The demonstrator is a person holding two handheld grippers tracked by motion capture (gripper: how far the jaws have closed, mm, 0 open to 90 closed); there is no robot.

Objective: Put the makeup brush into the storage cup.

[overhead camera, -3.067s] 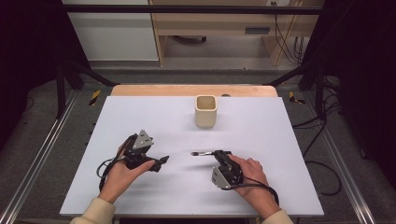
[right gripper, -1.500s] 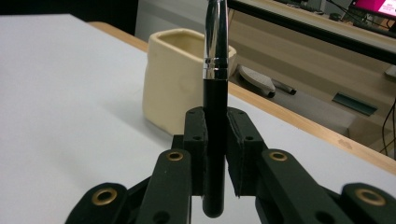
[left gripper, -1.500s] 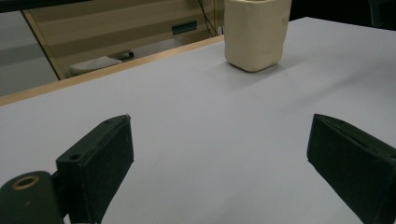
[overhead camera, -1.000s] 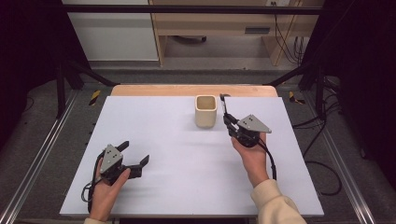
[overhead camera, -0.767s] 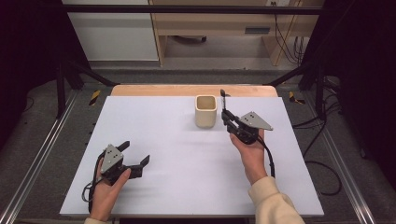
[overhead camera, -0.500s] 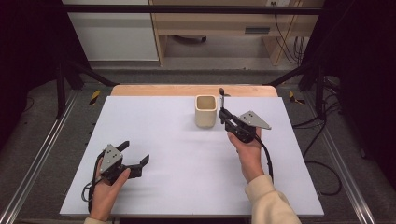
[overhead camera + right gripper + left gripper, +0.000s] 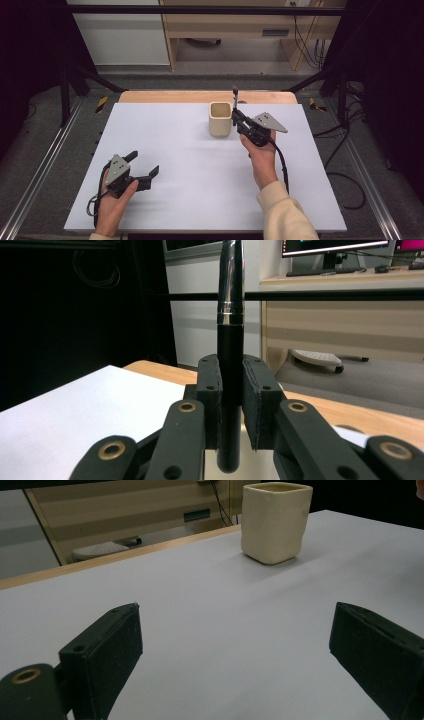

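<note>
From the high view, a cream square cup [image 7: 220, 119] stands upright toward the far middle of the white tabletop [image 7: 190, 165]. The right tool [image 7: 235, 113] hangs just to the right of the cup, close beside its rim, and clamps a black pen [image 7: 234, 95] that stands upright, its top rising above the cup's mouth. The right hand [image 7: 261, 152] reaches in from the near edge, a cream sleeve on the forearm, with the grey three-cornered plate [image 7: 269, 122] on top of the tool. Well apart from it, at the near left of the tabletop, the left tool [image 7: 142, 165] sits low in the left hand [image 7: 114, 200], its jaws spread and nothing between them.

In the left gripper view, the two black jaws stand wide apart over bare tabletop [image 7: 210, 620], released. The cream cup [image 7: 275, 521] is farther off, upright, toward the upper right, with a wooden edge strip [image 7: 115, 560] behind it.

In the right gripper view, the jaws are clenched on the pen's black barrel [image 7: 230, 375], one pad pressing each side. The pen stands vertical, its chrome upper part [image 7: 230, 280] running out of the top of the picture and its lower end reaching below the pads. The cup's pale rim [image 7: 260, 465] lies just below and behind that lower end; whether the pen's tip is inside the mouth I cannot tell.
</note>
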